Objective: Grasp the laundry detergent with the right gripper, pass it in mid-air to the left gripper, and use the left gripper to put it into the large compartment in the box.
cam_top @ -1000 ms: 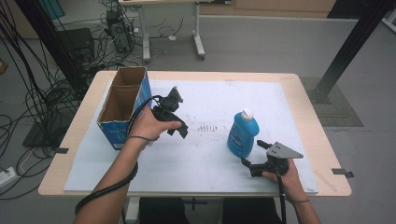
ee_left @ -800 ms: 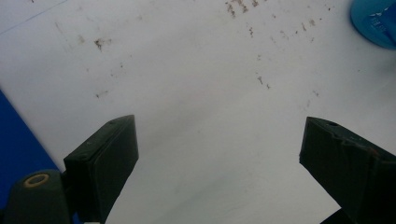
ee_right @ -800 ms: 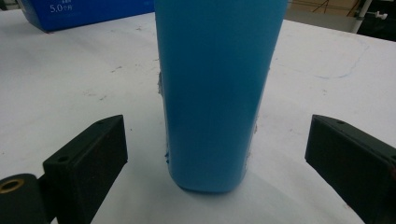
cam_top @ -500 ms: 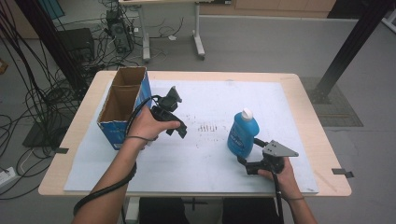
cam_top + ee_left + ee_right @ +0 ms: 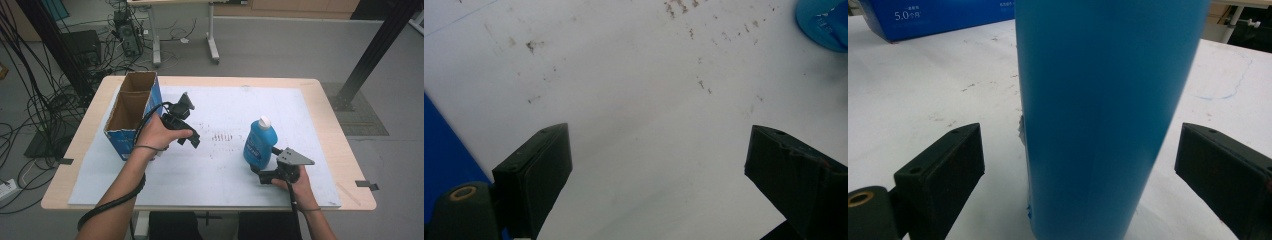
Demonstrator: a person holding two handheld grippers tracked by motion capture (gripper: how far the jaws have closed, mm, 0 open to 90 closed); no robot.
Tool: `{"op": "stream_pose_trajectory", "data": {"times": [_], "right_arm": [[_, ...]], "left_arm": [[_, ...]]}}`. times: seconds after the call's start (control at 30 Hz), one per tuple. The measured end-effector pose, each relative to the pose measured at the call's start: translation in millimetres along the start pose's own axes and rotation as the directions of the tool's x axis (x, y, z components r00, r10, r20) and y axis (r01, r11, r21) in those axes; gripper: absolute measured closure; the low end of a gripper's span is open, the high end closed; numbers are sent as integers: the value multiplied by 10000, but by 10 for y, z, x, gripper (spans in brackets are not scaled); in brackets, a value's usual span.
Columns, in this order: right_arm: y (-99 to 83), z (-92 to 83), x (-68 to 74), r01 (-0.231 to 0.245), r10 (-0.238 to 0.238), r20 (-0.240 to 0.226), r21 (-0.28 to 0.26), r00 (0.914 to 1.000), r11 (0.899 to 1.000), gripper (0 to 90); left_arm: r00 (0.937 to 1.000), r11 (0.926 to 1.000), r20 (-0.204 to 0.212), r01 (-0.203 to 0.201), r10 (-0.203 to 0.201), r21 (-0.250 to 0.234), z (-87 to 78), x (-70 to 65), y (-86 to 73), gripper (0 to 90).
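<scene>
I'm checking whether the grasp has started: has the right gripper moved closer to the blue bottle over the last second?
Yes, slightly. In the high view the right gripper has edged left toward the standing blue bottle; its open jaws now flank the bottle without touching.

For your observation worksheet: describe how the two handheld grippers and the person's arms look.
Both the left gripper and the right gripper are black with two blocky jaws. The right carries a grey three-cornered plate. A black cable trails along the left forearm. Forearms are bare, with no sleeves.

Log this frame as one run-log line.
right tongs: open, astride blue bottle, no contact | left tongs: open, over white sheet | bottle: upright | cardboard box: open
</scene>
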State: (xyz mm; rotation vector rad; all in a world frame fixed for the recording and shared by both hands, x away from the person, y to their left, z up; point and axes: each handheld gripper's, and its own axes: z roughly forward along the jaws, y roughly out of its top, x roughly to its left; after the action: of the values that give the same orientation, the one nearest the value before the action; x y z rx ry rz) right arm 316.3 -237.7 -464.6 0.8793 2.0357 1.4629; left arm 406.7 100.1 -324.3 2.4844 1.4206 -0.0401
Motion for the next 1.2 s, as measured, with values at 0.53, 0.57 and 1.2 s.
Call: {"op": "stream_pose_trajectory", "data": {"times": [0.53,0.57,1.2], "right_arm": [[35,107,-3,-89,90,129,-107,9999,9999,33],[38,116,-1,-99,100,153,-108,9998,9999,33],[54,175,9,-409,415,153,-361,9990,9985,29]], "left_arm": [[10000,10000,-9,-21,21,42,15,-16,9,119],[10000,10000,-6,-33,33,75,14,-13,10,119],[10000,9999,-21,-37,37,98,21,-32,14,119]]}}
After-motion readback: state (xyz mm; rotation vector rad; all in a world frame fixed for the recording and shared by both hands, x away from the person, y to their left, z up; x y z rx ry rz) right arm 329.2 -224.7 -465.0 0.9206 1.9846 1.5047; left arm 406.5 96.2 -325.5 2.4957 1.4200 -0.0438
